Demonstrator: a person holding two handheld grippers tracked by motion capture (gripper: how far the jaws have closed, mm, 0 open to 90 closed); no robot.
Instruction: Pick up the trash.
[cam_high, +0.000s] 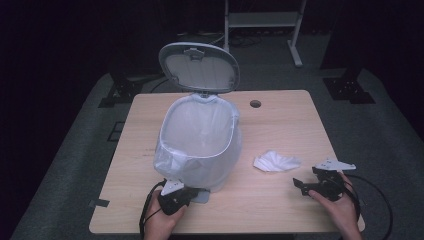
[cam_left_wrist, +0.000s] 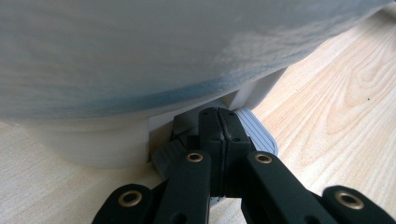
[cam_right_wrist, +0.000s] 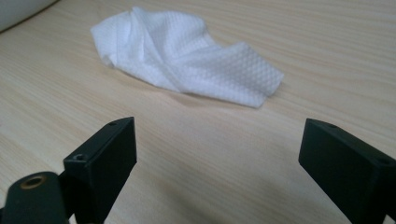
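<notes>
the white pedal bin (cam_high: 200, 145) stands on the wooden table (cam_high: 280, 130) and everything else sits around it. its lid (cam_high: 199, 66) is tipped up and back behind the rim, and a thin clear liner bag (cam_high: 167, 160) lines the inside and folds down over the outside of the bin. your left gripper (cam_high: 176, 196) is down at the front foot of the bin, on your side of it, with your left hand (cam_high: 162, 220) wrapped round its body. in the left gripper view its jaws are pressed flat together with no gap and nothing between them, and their tips rest on the grey ribbed pedal (cam_left_wrist: 256, 133) that juts from under the bin's base; the curved wall of the bin (cam_left_wrist: 140, 56) rises just past them. to the right of the bin, well clear of it, a crumpled white paper tissue (cam_high: 276, 161) lies flat on the table. your right gripper (cam_high: 320, 184) is farther right of the bin than the tissue is and nearer your edge of the table, held in your right hand (cam_high: 342, 207). in the right gripper view its jaws stand wide apart and empty, low over the wood, and the tissue (cam_right_wrist: 187, 56) lies ahead of them, untouched and apart from both tips.
</notes>
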